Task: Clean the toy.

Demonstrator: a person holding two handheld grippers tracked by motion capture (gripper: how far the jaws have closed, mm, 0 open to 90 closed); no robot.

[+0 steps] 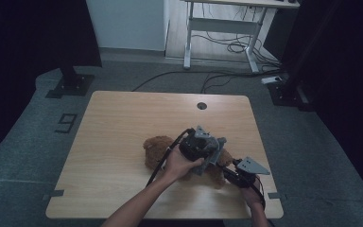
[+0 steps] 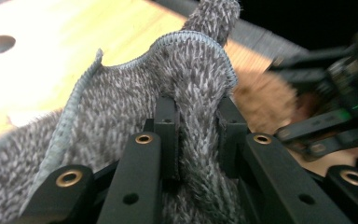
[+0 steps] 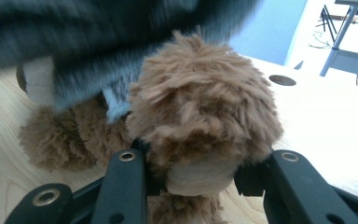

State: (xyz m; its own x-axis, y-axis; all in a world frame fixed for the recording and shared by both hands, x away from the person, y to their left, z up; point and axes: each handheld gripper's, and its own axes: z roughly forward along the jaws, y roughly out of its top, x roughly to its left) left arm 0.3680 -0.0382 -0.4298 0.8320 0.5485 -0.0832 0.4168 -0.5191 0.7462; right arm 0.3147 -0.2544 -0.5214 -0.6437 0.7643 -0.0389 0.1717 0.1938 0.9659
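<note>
on wooden table (image 1: pixel 123 123) | left fingers (image 2: pixel 168 126) pinch fuzzy grey cloth (image 2: pixel 121 102) | right fingers (image 3: pixel 126 182) clamp shaggy brown plush paw (image 3: pixel 200 121)

Floor marking (image 1: pixel 66 123) reading "9", left of table (image 1: pixel 123 123)

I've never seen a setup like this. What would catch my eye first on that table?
Probably the brown teddy bear lying near the front of the wooden table, with two hand-held grippers working on it. The left gripper pinches a fold of fuzzy grey cloth with a stitched edge, held over the bear. The right gripper clamps one of the bear's paws, seen close up.
</note>
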